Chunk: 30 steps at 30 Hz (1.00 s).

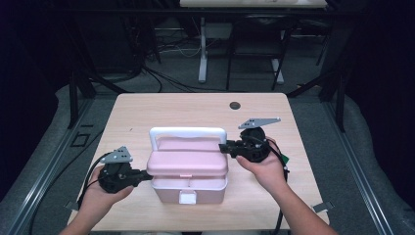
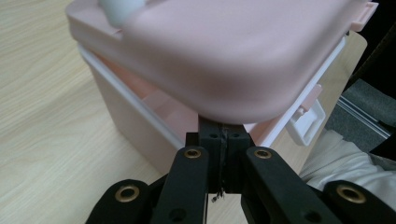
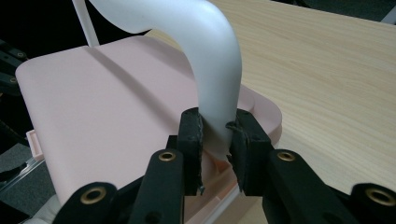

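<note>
Pale wood-grain tabletop [image 1: 147,110] in a dim workshop carries a pink plastic storage box [image 1: 188,182], which stands near the front edge between a person's two hands. Its rounded pink lid [image 1: 188,161] sits slightly raised above the white-rimmed base, and the white front latch [image 1: 187,197] hangs down unfastened. At the box's right rear corner, the right claw [image 3: 215,135] pinches the foot of the curved white carrying handle [image 3: 212,56], its pads tight on the plastic. At the left end, the left claw [image 2: 223,142] has its jaws pressed together with nothing between them, the closed tip tucked under the lid's overhanging rim. Judging by this, the latch is already released and the box steadied; the lifting of the lid appears barely begun. What seems left is to pry the lid up from the left and swing it fully open while the handle is held.
</note>
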{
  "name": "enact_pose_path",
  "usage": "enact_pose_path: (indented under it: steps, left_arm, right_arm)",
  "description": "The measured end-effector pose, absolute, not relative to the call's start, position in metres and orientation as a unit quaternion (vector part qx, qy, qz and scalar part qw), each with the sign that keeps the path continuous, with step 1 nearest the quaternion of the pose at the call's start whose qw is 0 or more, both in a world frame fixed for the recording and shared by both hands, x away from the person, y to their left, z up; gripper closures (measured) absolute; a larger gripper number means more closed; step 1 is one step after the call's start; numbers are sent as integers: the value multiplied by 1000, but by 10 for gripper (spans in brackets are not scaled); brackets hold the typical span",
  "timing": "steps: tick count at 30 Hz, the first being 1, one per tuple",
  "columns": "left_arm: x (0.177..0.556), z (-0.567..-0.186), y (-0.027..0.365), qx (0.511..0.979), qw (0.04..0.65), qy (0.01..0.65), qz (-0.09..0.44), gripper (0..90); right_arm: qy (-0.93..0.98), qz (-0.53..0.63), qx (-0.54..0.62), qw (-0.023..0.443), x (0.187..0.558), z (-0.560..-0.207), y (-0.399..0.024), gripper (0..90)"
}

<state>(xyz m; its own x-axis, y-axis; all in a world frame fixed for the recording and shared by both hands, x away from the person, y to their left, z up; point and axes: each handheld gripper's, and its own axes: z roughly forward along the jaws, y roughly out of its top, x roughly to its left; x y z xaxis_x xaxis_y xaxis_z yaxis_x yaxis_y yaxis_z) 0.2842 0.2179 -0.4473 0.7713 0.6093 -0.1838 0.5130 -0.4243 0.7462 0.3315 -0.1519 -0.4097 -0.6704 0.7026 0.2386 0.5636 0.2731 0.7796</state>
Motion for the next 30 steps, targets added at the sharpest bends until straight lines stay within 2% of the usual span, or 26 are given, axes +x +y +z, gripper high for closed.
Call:
enact_pose_path:
  steps: [25,30]
  left_arm:
    - [289,-440,209,840,427,329,57,897]
    - [291,-438,208,842,425,328,57,897]
  right_arm:
    - [788,459,403,75,332,-409,-155,727]
    - [784,462,406,85,329,-404,-160,722]
